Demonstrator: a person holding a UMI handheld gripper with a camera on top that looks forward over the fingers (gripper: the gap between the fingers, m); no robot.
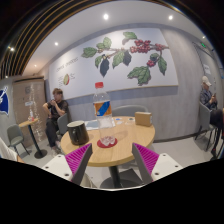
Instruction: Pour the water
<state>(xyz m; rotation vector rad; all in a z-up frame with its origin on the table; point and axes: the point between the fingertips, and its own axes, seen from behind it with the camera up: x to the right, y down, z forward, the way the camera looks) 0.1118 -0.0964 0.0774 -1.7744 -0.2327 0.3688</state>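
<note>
Ahead: clear glass (106, 139) btwn open tongs (113, 158)

One view only: a wide-angle camera mounted on the hand-held gripper (112, 160), looking forward along its two fingers, whose pink pads (80, 159) enter the view at 7 and 5 o'clock. The optical axis is roughly level and aimed slightly above a round wooden table (125, 152), which sits just ahead of the fingertips at 6 o'clock, at close range. Beyond it, the camera squarely faces a wall mural of leaves and berries (125, 52) at 12 o'clock, well apart. Ceiling lights (105, 16) fall within the upper field. A seated person (56, 115) lies at 9 o'clock. Strong barrel distortion curves the periphery.
</note>
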